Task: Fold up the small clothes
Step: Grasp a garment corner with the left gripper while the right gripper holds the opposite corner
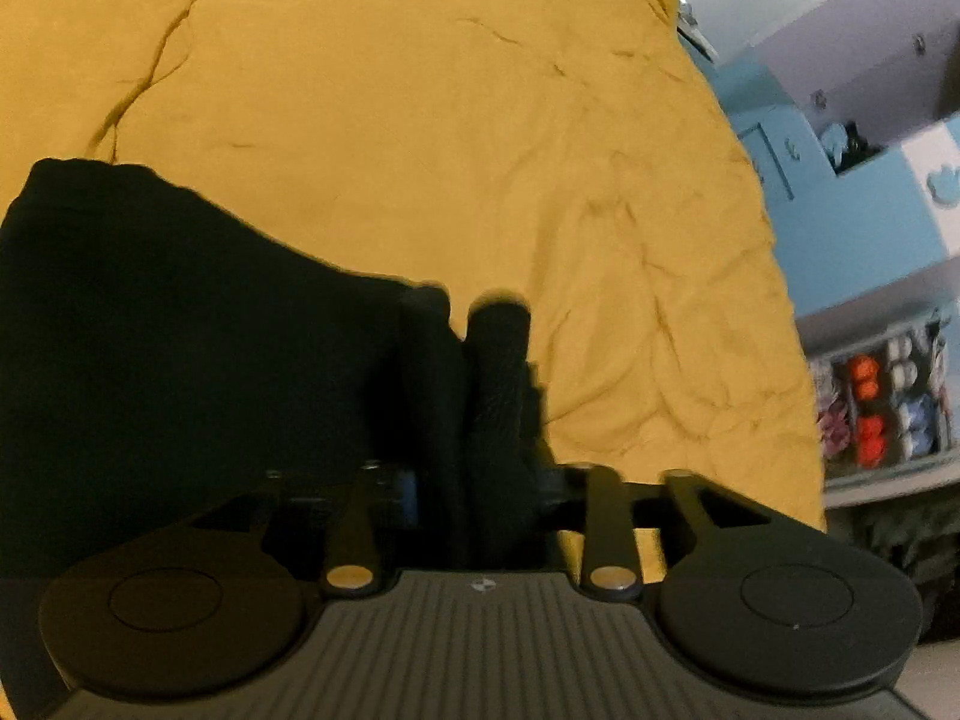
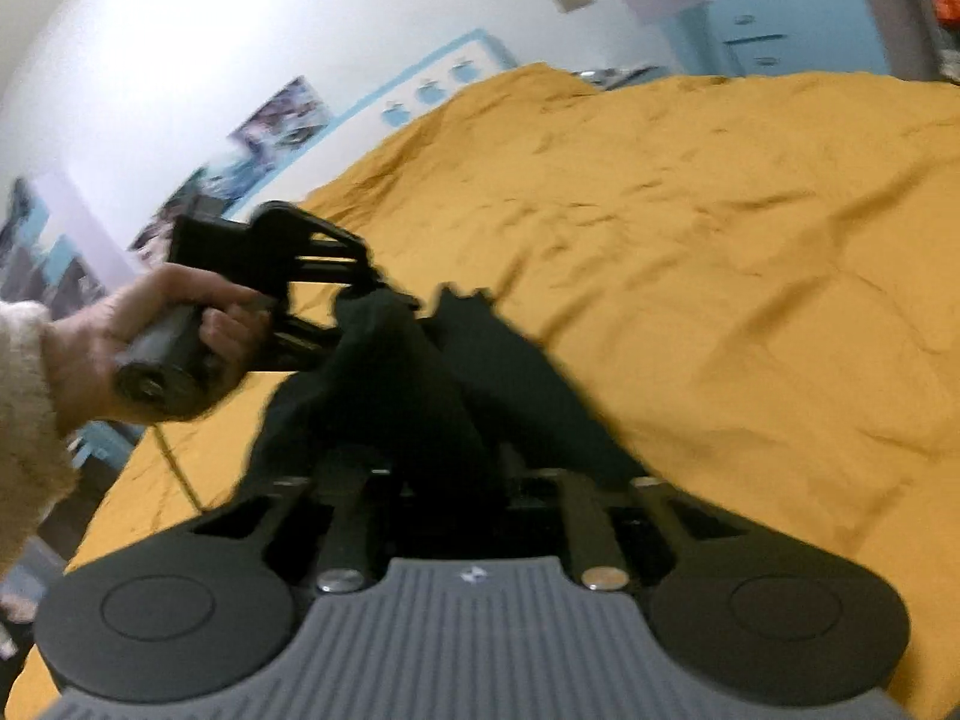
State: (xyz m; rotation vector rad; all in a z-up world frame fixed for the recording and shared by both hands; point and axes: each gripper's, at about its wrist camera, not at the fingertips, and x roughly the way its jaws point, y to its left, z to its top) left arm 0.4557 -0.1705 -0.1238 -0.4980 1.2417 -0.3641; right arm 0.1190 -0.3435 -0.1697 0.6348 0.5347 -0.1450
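1. A black garment (image 1: 180, 360) lies on the mustard-yellow bedspread (image 1: 420, 120) of a bed, which serves as the folding surface; in the left wrist view the cloth spreads out to the left of the left gripper (image 1: 468, 324).
2. The left gripper's jaws stand partly apart, with a fold of the black cloth between them. Black on black and blur hide whether the pads press it, so I cannot tell if it is gripped.
3. In the right wrist view the right gripper (image 2: 462, 300) reaches into the same bunched cloth (image 2: 420, 396). Its jaws are lost in the dark fabric; their hold cannot be told.
4. A hand (image 2: 138, 336) holds the left gripper close beside the right, probably bringing two edges together for a fold.
5. Beyond the bed's right edge, an open bin (image 1: 882, 408) holds small rolled items, red, white and blue.
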